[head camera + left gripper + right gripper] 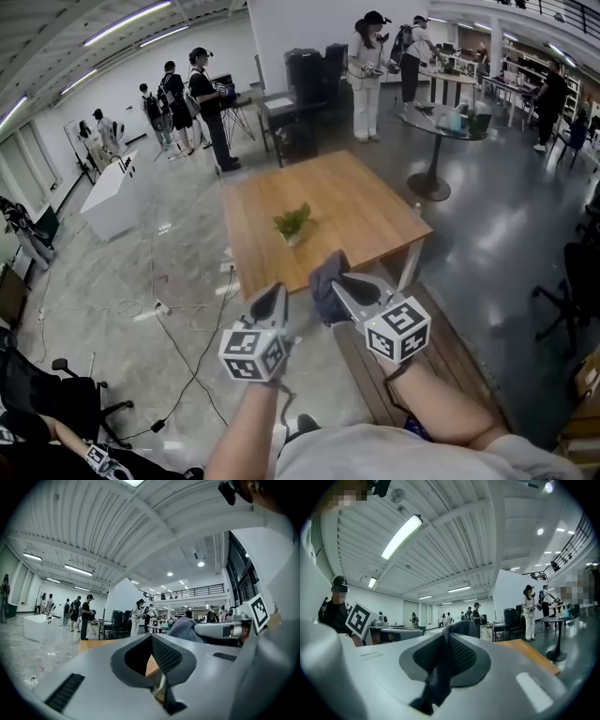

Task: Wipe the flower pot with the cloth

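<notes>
A small white flower pot [292,239] holding a green plant [292,221] stands near the middle of the wooden table [366,216]. My right gripper [339,279] is held above the table's near edge, shut on a grey cloth [325,281] that bunches out past its tips. The right gripper view shows the cloth [436,677] pinched between the jaws of that gripper [444,641]. My left gripper [272,292] hovers just left of it, short of the table, jaws together and empty. In the left gripper view, the left gripper [152,641] sits beside the cloth [185,629].
Several people stand at the far side of the hall. A round glass table [450,122] is at the back right, a white block [112,197] on the left. Cables [178,309] run across the floor. A low wooden bench [450,356] lies under my right arm.
</notes>
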{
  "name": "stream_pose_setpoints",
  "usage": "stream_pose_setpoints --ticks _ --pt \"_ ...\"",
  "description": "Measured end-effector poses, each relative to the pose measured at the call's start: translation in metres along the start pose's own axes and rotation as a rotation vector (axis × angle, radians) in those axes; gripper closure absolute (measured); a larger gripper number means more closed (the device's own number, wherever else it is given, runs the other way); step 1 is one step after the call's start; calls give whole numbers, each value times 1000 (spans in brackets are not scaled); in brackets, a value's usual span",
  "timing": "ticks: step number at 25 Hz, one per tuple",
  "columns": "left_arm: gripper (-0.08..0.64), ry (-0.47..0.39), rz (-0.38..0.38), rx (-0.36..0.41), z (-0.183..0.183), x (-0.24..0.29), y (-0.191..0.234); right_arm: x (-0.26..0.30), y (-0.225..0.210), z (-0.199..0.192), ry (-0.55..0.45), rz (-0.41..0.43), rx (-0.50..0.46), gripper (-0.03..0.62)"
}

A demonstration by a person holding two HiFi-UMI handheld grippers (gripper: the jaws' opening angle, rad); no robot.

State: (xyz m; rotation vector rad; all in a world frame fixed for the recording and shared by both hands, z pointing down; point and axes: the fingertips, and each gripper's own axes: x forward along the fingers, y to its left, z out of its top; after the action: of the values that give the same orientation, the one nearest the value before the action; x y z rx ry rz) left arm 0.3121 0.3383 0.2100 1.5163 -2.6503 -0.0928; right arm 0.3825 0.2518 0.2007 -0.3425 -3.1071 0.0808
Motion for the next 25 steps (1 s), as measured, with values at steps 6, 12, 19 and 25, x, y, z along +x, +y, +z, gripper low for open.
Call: stream_pose_setpoints --ticks 6,12,19,25 --pt "554 18 -24 -13 0 26 63 63 -10 -12 27 -26 -6 549" --pt "554 87 -91 -11 -19 59 114 122 -21 -27 58 -69 9 549" --pt "554 108 -129 -31 -30 94 169 185 -33 -44 92 -100 14 549" --pt "554 132 -122 -49 -36 142 201 232 -71 -58 130 -98 21 549"
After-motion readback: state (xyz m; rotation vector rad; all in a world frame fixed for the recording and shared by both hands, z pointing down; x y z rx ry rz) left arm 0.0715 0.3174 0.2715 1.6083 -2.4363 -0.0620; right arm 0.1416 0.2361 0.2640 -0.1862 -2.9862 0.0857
